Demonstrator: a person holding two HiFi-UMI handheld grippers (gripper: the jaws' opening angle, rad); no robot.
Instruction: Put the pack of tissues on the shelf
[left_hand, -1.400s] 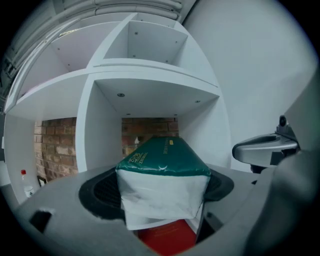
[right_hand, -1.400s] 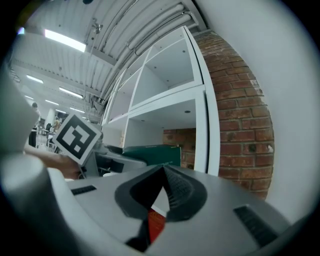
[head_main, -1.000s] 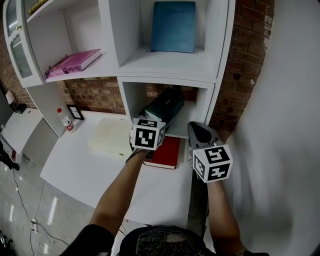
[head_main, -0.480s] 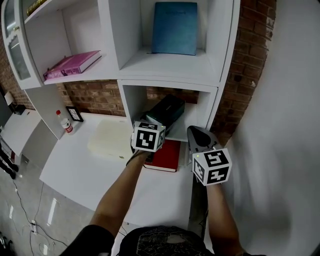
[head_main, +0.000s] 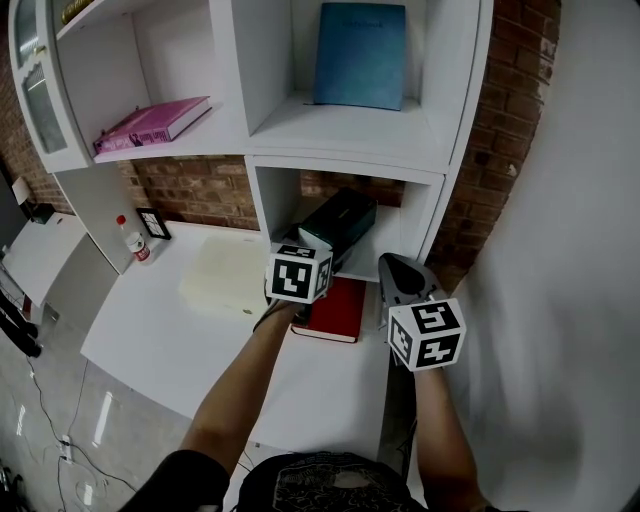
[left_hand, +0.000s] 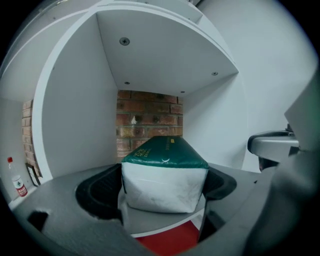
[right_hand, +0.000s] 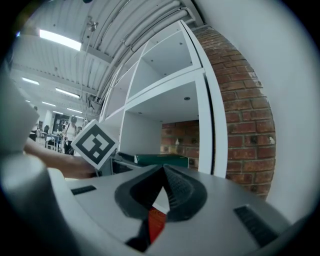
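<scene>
The pack of tissues (head_main: 340, 222), dark green on top with white ends, lies on the floor of the lower shelf compartment (head_main: 372, 262), its near end jutting towards me. In the left gripper view the pack (left_hand: 164, 175) rests on the white shelf board (left_hand: 150, 227) between my left gripper's (left_hand: 165, 192) jaws. Those jaws are opening, and a gap shows beside the left pad (left_hand: 97, 192). From the head view, my left gripper (head_main: 312, 248) reaches into the compartment mouth. My right gripper (head_main: 400, 272) hovers just right of it, shut and empty, its tips meeting (right_hand: 162, 182).
A red book (head_main: 333, 308) lies on the desk under the left gripper. A cream pad (head_main: 225, 275), a small bottle (head_main: 133, 243) and a picture frame (head_main: 152, 222) sit to the left. A blue book (head_main: 360, 55) and a pink book (head_main: 155, 122) occupy upper shelves. Brick wall (head_main: 470, 190) stands at the right.
The pack stays in the lower compartment and both grippers keep about the same places. Only the head view has shifted slightly.
</scene>
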